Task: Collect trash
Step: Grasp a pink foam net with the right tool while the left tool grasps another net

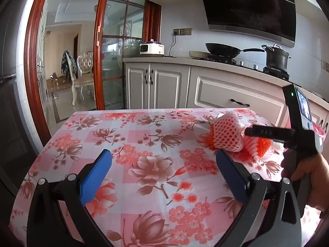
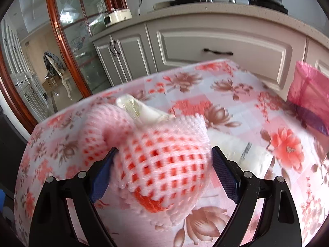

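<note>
A pink foam fruit net (image 2: pixel 164 164) with orange showing through lies on the floral tablecloth (image 2: pixel 226 103), between the blue pads of my right gripper (image 2: pixel 164 152). The pads stand wide apart and just meet its sides; the view is motion-blurred. A crumpled white scrap (image 2: pixel 141 107) sits behind the net, and a white plastic wrapper (image 2: pixel 246 154) to its right. In the left wrist view the net (image 1: pixel 226 133) is at the table's right, a second orange-and-pink net (image 1: pixel 261 146) beside it, and the right gripper (image 1: pixel 249 132) over them. My left gripper (image 1: pixel 164 175) hovers open over bare cloth.
A pink plastic bag (image 2: pixel 308 86) stands at the table's right edge. Grey kitchen cabinets (image 1: pixel 164 86) run close behind the table, with a wok (image 1: pixel 223 49) and pot (image 1: pixel 276 58) on the stove. A hand (image 1: pixel 308 177) holds the right gripper. A glass sliding door (image 1: pixel 115 51) is at the left.
</note>
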`<state>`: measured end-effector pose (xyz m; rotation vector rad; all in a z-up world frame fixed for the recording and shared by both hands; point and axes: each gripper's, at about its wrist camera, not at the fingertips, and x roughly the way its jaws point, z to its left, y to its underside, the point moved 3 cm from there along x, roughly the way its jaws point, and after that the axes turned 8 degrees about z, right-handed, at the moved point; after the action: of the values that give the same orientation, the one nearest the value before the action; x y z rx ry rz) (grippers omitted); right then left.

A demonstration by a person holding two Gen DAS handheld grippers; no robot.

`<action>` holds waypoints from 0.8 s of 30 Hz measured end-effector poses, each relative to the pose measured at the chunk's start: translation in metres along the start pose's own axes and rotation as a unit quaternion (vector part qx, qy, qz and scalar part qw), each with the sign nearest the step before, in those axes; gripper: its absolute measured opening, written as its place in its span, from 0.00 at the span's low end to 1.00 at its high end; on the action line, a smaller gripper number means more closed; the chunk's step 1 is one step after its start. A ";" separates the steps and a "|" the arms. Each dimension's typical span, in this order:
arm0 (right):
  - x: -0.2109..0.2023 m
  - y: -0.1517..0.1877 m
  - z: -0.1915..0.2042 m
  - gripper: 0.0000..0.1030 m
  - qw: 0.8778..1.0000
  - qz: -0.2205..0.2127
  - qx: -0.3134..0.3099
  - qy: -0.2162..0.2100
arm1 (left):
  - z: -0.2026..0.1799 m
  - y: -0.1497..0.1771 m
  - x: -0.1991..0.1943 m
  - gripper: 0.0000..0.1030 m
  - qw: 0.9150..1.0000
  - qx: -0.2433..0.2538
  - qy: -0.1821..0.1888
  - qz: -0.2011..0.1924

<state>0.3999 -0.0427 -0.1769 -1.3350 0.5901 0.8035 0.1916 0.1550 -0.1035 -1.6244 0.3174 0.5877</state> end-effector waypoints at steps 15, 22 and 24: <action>-0.035 0.015 -0.013 0.44 0.998 -0.018 -0.048 -0.046 | -0.034 -0.005 0.012 0.95 0.999 0.023 0.026 0.017; -0.069 0.027 -0.038 0.44 0.995 -0.050 -0.078 -0.026 | -0.071 -0.020 0.036 0.95 0.997 0.041 0.049 0.032; -0.076 0.030 -0.048 0.44 0.995 -0.057 -0.081 -0.018 | -0.085 -0.026 0.047 0.95 0.997 0.045 0.054 0.037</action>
<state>0.3332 -0.1019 -0.1439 -1.4846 0.4233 0.7938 0.2598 0.0818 -0.1028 -1.5666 0.4794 0.5351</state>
